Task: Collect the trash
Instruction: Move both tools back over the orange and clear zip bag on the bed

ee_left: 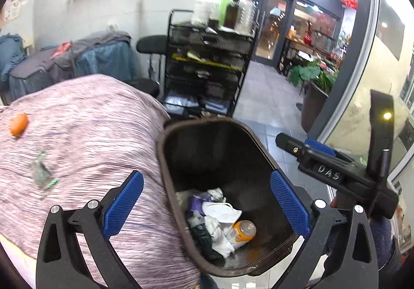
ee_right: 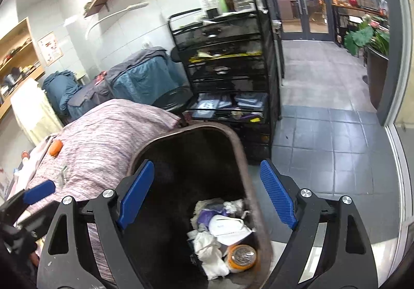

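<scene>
Both grippers, left (ee_left: 207, 201) and right (ee_right: 207, 193), hold their fingers wide apart and empty over the dark brown plastic bin (ee_left: 165, 157) of crumpled trash at lower centre.

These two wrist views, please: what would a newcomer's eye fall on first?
The dark bin beside the bed, with a bottle and crumpled tissues at its bottom. Both grippers hang open over it, left gripper and right gripper. On the striped cover lie an orange thing and a clear wrapper.

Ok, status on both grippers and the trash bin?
Left gripper open, empty. Right gripper open, empty. Bin holds bottle and tissues; wrapper and orange thing on cloth. Nothing blocking.
</scene>
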Demonstrator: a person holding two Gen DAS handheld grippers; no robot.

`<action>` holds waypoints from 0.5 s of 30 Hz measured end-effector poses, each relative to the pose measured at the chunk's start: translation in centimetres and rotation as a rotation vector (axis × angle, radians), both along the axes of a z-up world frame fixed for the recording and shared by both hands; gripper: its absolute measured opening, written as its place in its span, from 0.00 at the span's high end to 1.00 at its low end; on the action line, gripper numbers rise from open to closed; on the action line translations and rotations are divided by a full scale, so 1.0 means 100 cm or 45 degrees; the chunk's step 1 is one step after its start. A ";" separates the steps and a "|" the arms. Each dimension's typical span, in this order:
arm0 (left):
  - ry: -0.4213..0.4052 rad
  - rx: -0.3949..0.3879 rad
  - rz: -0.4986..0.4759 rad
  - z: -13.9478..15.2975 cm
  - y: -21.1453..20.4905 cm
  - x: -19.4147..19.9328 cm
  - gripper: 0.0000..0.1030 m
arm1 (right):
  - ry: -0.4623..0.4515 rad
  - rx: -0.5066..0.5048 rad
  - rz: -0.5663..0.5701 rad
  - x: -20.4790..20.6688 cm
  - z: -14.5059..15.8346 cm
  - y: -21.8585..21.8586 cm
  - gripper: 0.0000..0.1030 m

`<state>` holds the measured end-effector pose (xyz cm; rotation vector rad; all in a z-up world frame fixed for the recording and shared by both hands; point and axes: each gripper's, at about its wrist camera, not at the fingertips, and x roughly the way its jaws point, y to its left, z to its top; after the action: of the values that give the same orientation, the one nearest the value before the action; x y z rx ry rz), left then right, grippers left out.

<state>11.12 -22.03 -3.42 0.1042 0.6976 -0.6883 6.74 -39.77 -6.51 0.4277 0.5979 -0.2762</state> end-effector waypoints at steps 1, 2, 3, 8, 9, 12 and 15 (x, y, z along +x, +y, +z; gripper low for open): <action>-0.013 -0.008 0.016 0.003 0.006 -0.001 0.06 | -0.002 0.001 0.023 0.004 0.001 0.005 0.19; -0.026 -0.017 0.034 0.007 0.012 -0.001 0.06 | -0.003 0.000 0.041 0.007 0.003 0.011 0.19; -0.037 -0.025 0.054 0.010 0.019 -0.001 0.06 | -0.004 -0.002 0.067 0.011 0.004 0.018 0.19; -0.076 -0.013 0.153 0.017 0.050 0.004 0.06 | 0.000 -0.010 0.183 0.031 0.009 0.049 0.19; -0.078 -0.004 0.175 0.017 0.056 0.006 0.06 | -0.001 -0.014 0.216 0.036 0.011 0.057 0.19; -0.076 0.023 0.240 0.017 0.078 0.014 0.06 | 0.003 -0.035 0.313 0.050 0.017 0.081 0.19; -0.075 0.044 0.319 0.016 0.106 0.024 0.06 | 0.015 -0.050 0.422 0.068 0.021 0.108 0.19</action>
<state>13.56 -11.38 -1.79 0.0673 0.6530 -0.4318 13.53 -28.97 -4.45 0.2833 0.6634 0.0262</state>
